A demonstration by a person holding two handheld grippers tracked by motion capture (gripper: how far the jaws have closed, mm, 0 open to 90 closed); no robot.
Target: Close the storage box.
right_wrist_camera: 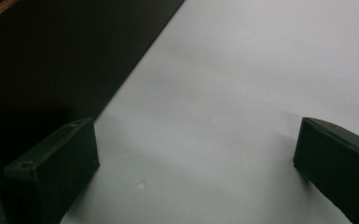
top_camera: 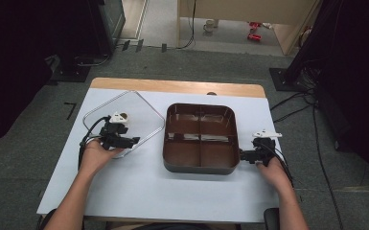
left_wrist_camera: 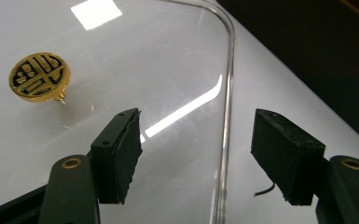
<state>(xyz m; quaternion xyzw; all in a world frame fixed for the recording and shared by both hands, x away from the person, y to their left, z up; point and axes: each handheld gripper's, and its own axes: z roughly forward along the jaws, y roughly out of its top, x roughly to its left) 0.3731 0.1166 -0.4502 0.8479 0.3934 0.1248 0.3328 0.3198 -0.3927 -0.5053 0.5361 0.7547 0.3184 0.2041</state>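
Jaws of the left gripper (left_wrist_camera: 196, 154) stand apart, straddling the raised rim of the clear, rounded-square plastic lid (left_wrist_camera: 168, 70) without pressing it; a round gold emblem (left_wrist_camera: 39, 77) sits on the lid ahead to their left. Between both grippers lies the brown, four-compartment plastic tray (top_camera: 200, 138). The right gripper (right_wrist_camera: 196, 172) is spread wide, empty, over the white table cover (right_wrist_camera: 242, 93), just beside the tray's right wall.

Showing one sign at upper left of the left gripper view: a round gold emblem (left_wrist_camera: 39, 77) with black character-like strokes, sitting on the clear lid (left_wrist_camera: 168, 70); strokes not readable as words. Bearing no other legible text anywhere.
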